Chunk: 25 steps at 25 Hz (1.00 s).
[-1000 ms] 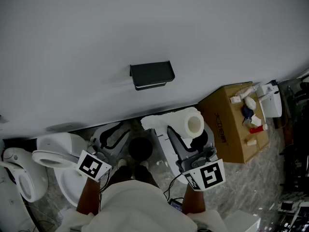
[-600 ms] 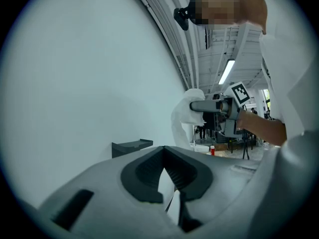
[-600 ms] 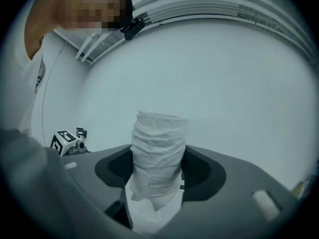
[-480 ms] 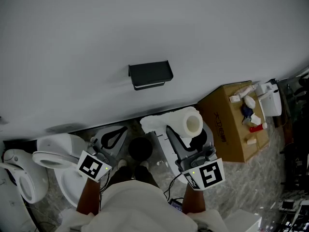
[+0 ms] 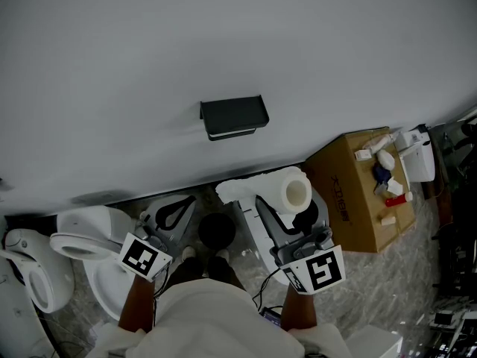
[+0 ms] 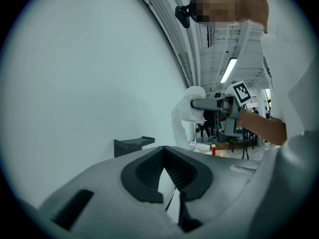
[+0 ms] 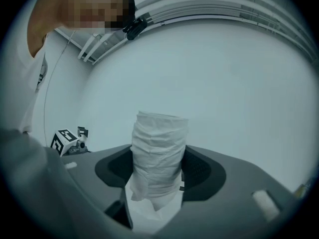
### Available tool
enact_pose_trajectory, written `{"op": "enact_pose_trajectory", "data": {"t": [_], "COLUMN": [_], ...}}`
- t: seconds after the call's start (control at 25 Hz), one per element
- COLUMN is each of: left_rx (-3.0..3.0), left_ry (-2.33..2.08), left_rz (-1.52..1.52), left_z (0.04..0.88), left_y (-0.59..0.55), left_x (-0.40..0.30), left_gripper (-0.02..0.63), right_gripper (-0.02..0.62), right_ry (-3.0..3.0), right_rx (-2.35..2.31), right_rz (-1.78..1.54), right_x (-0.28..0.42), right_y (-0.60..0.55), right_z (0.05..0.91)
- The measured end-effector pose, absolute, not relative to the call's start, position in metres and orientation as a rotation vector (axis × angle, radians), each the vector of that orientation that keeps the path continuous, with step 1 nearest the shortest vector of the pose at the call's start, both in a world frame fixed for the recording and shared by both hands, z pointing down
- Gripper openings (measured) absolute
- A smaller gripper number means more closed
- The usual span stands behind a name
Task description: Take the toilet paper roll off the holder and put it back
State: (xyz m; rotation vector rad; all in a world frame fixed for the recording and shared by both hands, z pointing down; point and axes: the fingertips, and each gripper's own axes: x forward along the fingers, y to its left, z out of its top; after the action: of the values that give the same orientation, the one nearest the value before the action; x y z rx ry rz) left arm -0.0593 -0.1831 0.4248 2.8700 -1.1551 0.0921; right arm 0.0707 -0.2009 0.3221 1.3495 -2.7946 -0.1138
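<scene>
The white toilet paper roll (image 5: pixel 289 189) is off the black holder (image 5: pixel 234 116), which juts empty from the pale wall. My right gripper (image 5: pixel 292 206) is shut on the roll, held below and right of the holder with a loose tail of paper trailing left. In the right gripper view the crumpled roll (image 7: pixel 158 156) stands upright between the jaws. My left gripper (image 5: pixel 181 206) is shut with nothing in it, low and left of the roll. The left gripper view shows the holder (image 6: pixel 133 145) ahead, with the roll (image 6: pixel 188 116) to its right.
A white toilet (image 5: pixel 82 241) stands at the lower left, against the wall. A cardboard box (image 5: pixel 358 192) with small bottles and bits on top sits at the right, with clutter beyond it. A dark round object (image 5: pixel 217 230) lies on the floor between the grippers.
The left gripper's jaws have closed on nothing. The right gripper and the roll have stayed where they were.
</scene>
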Motion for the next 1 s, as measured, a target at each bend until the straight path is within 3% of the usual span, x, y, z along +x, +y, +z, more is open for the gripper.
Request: {"op": "enact_pose_trajectory", "data": {"t": [1.0], "left_rx": [2.877], "left_ry": [-1.144], "left_rz": [0.095], "left_z": [0.425], "left_y": [-0.182], "left_x": [-0.056], "left_gripper": [-0.002], "right_gripper": [0.284], "right_ry": [-2.738], "right_rx": [1.381], "right_rz": [-0.157], "right_x": [0.066], "right_y": [-0.242], "right_z": [0.331]}}
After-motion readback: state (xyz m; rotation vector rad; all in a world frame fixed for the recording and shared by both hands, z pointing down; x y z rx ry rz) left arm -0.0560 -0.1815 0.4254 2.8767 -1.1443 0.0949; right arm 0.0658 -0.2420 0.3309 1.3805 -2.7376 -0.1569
